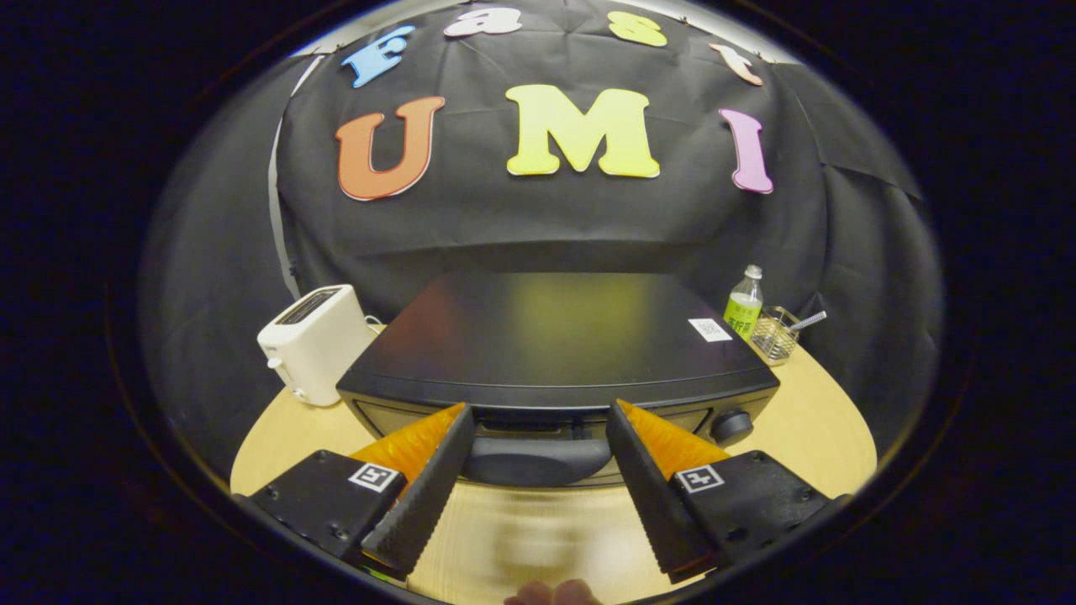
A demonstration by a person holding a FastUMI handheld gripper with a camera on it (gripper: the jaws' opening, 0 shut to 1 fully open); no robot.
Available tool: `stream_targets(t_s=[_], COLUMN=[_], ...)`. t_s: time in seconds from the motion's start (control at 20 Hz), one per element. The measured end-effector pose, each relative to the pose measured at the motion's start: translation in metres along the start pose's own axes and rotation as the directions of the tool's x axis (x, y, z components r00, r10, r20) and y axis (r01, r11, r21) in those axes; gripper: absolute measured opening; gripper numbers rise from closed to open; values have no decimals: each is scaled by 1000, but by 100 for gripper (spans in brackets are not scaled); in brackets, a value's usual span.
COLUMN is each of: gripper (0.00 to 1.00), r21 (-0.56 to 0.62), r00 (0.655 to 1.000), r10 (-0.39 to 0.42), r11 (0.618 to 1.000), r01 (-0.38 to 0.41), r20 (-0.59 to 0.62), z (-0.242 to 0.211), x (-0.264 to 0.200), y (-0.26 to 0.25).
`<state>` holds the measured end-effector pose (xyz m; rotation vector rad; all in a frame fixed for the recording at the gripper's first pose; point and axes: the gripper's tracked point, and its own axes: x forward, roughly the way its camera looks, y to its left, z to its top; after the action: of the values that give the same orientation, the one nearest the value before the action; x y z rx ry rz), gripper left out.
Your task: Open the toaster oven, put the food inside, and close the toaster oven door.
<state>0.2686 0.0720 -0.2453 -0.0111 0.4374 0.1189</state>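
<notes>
A black toaster oven point(555, 344) stands on the round wooden table point(824, 437), seen from above and in front. Its door is closed, and the dark door handle point(538, 458) lies between my two fingertips, slightly beyond them. My gripper point(538, 416) is open, with the black ribbed fingers point(424, 496) spread to either side of the handle and not pressing on it. A round black knob point(731, 426) sits at the oven's front right. I cannot see the food.
A white pop-up toaster point(313, 353) stands left of the oven. Behind the oven's right corner are a green-labelled bottle point(744, 307) and a small wire basket point(775, 336). A person's fingers point(555, 593) show below the gripper. The black cloth wall hangs behind.
</notes>
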Motion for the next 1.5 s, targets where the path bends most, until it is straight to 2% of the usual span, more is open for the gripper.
stream_targets(t_s=[0.3,0.5,0.85,1.15,1.3,1.5], gripper=[100,100,100,100,100,100], r21=[7,-1,-11,72,89,59], r00=[998,997,995,970,968,973], r10=[23,7,25,34,15,21], r11=[1000,1000,1000,997,996,998], r01=[-23,-7,-27,-17,7,-8], r20=[-60,-72,-101,-239,-251,-228], z=[-32,-59,-94,-156,-159,-147], x=[-31,-51,-65,-69,-67,-77], y=[0,0,1,-2,-10,-8])
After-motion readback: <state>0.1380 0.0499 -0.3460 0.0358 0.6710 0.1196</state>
